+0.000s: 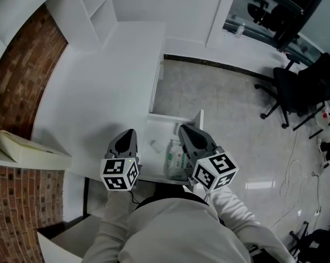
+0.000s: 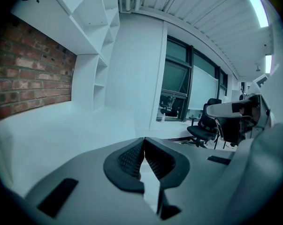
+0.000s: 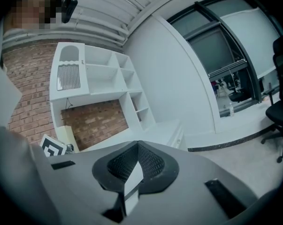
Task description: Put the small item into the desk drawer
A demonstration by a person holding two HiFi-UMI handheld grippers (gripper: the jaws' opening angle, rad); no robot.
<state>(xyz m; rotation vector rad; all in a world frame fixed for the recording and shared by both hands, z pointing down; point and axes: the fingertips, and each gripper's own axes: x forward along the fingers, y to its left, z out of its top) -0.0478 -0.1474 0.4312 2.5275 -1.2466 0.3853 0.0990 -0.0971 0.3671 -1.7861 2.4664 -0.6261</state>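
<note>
The desk drawer stands pulled out from the white desk. Inside it lie a green-and-white packet and a small pale item. My right gripper hovers over the drawer's right half, above the packet; in the right gripper view its jaws meet at the tips with nothing held. My left gripper hangs over the desk top just left of the drawer. In the left gripper view it is shut and empty too.
A brick wall and white shelving bound the desk at the left and far end. A pale book-like block lies on a ledge at the left. Black office chairs and cables stand on the tiled floor to the right.
</note>
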